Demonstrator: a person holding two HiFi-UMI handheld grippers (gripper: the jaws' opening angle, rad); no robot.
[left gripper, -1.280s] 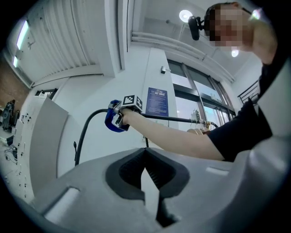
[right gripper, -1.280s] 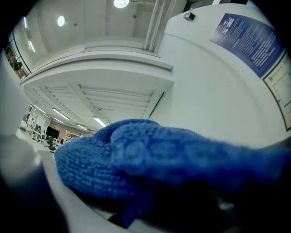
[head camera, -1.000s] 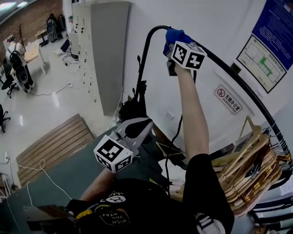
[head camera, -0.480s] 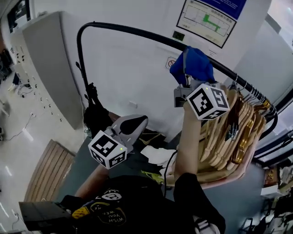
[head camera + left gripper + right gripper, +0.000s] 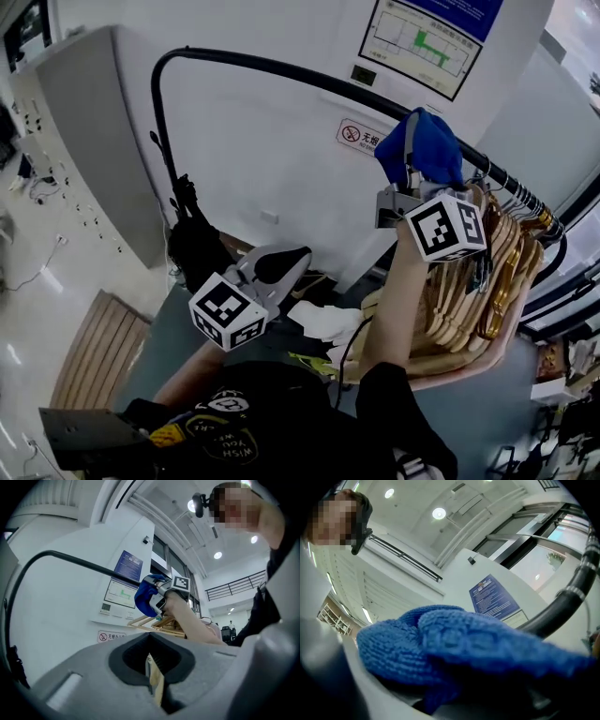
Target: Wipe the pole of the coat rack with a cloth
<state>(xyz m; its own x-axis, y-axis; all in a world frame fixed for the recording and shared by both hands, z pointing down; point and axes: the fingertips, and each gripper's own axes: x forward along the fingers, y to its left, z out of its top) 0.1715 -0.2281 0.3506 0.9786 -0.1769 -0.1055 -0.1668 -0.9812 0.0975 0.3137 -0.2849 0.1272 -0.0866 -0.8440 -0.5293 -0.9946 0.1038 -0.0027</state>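
Right hand-held gripper (image 5: 409,192) is raised overhead at arm's length with its jaws closed on a blue cloth (image 5: 427,142), and the cloth is wrapped over the black pole (image 5: 281,70) of the coat rack. In the right gripper view the cloth (image 5: 454,651) fills the space between the jaws and the pole (image 5: 565,604) passes right behind it, touching the fabric as far as I can tell. The left hand-held gripper (image 5: 281,264) hangs low in front of the person's chest, well apart from the pole, jaws together on nothing; its own view shows the left hand-held gripper (image 5: 152,679) shut and empty.

What the coming stroke turns on is the pole's long axis. In the head view it runs from a bend at the upper left, slanting down to the right, and the cloth sits on it toward the right end. So the wipe has to slide along that line, and the right arm is the only one in reach.

Room is uneven. To the left the pole is bare all the way to the bend, then drops as an upright. To the right a bunch of wooden hangers (image 5: 469,300) hangs just beside the cloth, so travel that way is likely short before they crowd it. The wall (image 5: 262,150) stands close behind the pole.
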